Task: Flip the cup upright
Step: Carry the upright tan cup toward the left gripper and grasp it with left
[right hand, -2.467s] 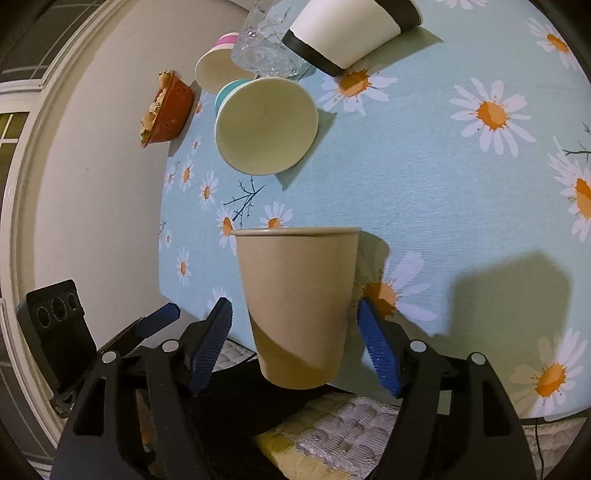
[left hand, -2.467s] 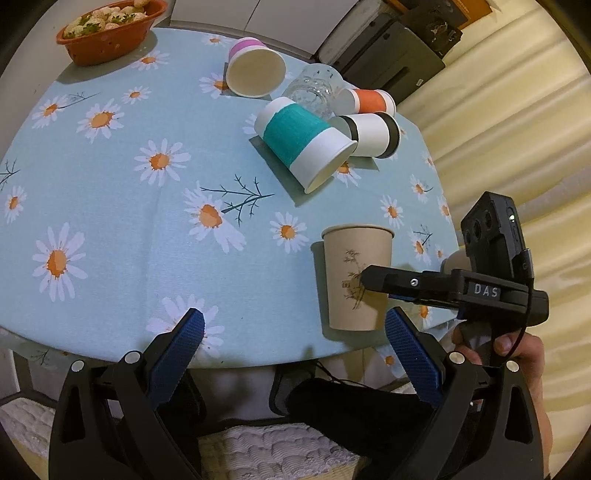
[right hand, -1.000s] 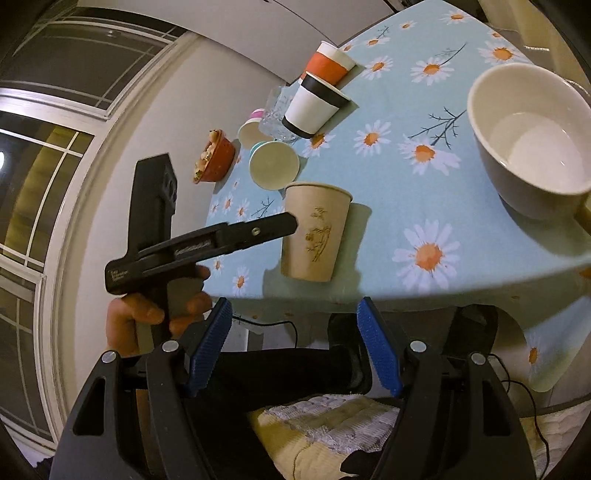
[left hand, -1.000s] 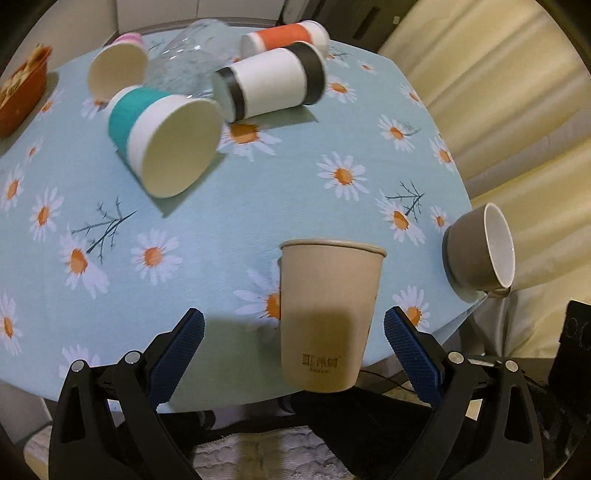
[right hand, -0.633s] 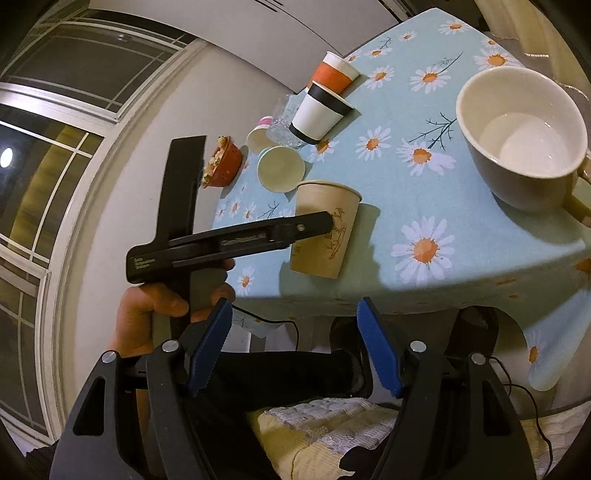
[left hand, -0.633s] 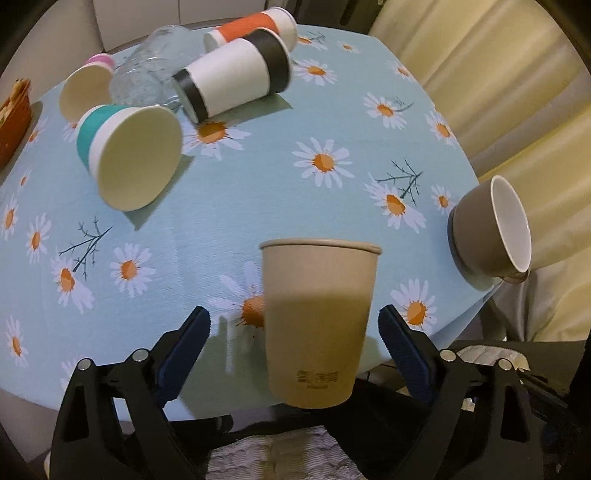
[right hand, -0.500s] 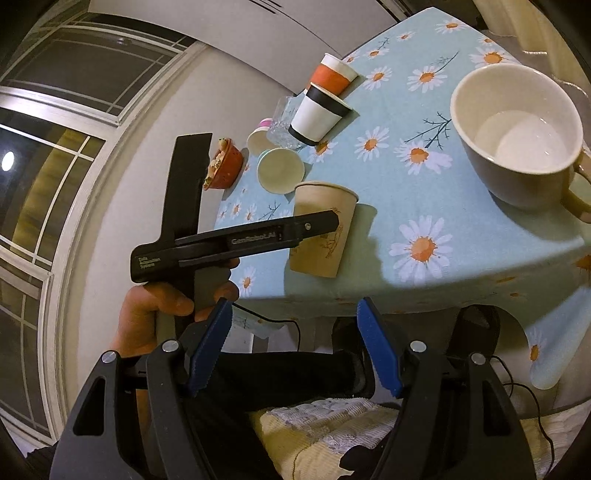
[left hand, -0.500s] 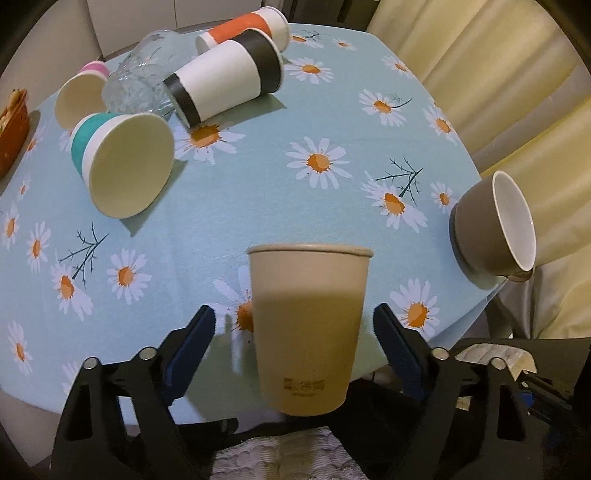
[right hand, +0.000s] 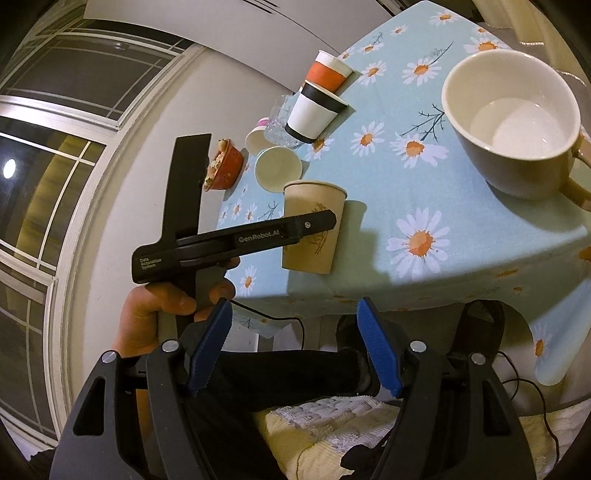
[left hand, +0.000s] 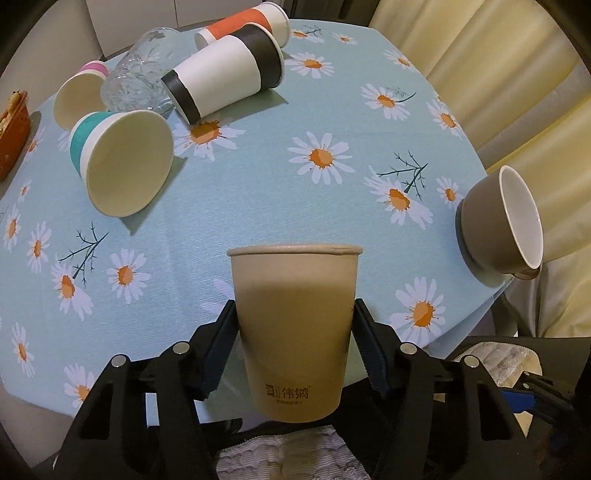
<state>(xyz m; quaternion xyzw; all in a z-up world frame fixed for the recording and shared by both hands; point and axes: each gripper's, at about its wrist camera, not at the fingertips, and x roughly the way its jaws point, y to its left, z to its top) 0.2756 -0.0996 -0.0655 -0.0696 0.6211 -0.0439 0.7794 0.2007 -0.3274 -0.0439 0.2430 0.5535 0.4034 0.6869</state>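
Kraft paper cup (left hand: pixel 293 325) upright on the daisy tablecloth (left hand: pixel 258 177), near the table's front edge. Left gripper (left hand: pixel 294 334) clamped on it, pads touching both sides around mid-height, rim above the fingers. Right gripper (right hand: pixel 294 350) off the table edge, well apart from the cup, jaws wide, holding nothing. Beyond the cup: teal-band cup (left hand: pixel 122 162), black-band cup (left hand: pixel 225 79), orange cup (left hand: pixel 243 24) and glass tumbler (left hand: pixel 142 72) on their sides. Grey mug (left hand: pixel 498 221) to the cup's right at the edge.

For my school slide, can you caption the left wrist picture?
Left gripper closed around an upright brown paper cup on a daisy tablecloth.
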